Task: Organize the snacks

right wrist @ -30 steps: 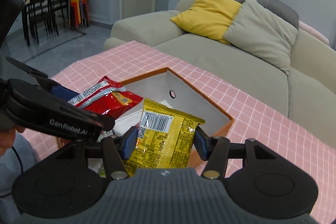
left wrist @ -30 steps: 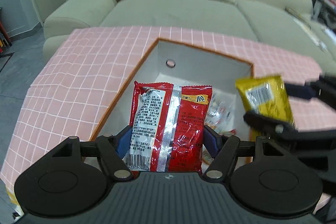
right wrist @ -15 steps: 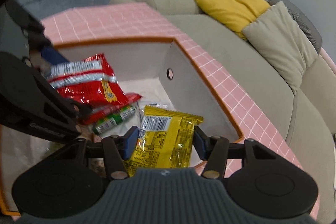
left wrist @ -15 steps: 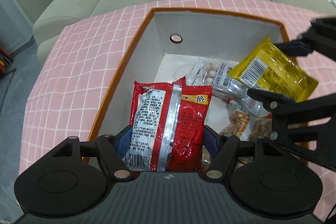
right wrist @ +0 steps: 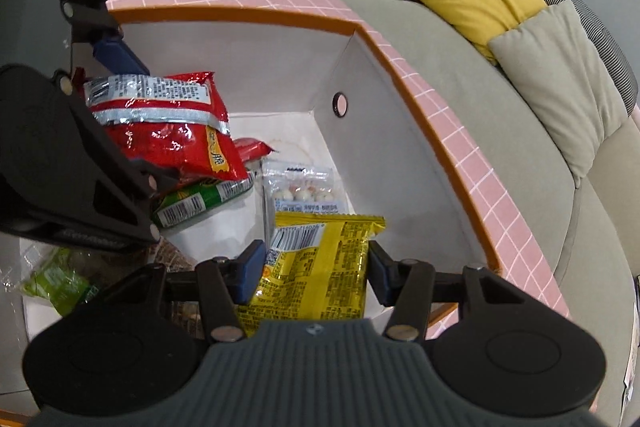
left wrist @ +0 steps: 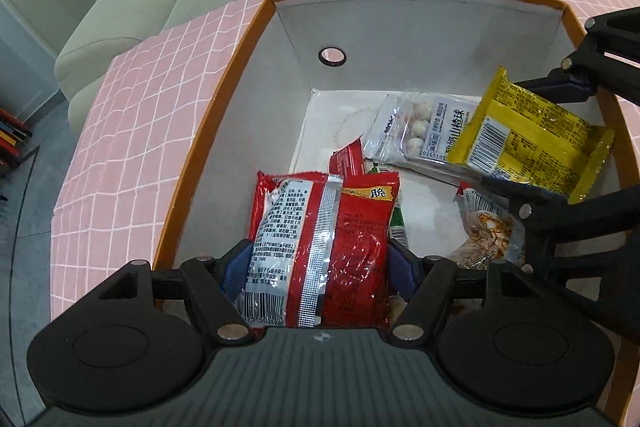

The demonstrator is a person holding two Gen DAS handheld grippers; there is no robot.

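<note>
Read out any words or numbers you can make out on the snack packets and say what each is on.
"脆" on the red foil snack packet.
"山楂球" on the clear packet of white balls.
Barcode digits and fine print on the yellow foil packet are too small to read.

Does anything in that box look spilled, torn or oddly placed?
Nothing stands out. The red packet and yellow packet are intact, each gripped over the box; the loose snacks below look unopened.

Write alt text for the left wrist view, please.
The left tongs grip a red snack packet inside an orange-rimmed box, while the right tongs hold a yellow packet above other snacks.
</note>
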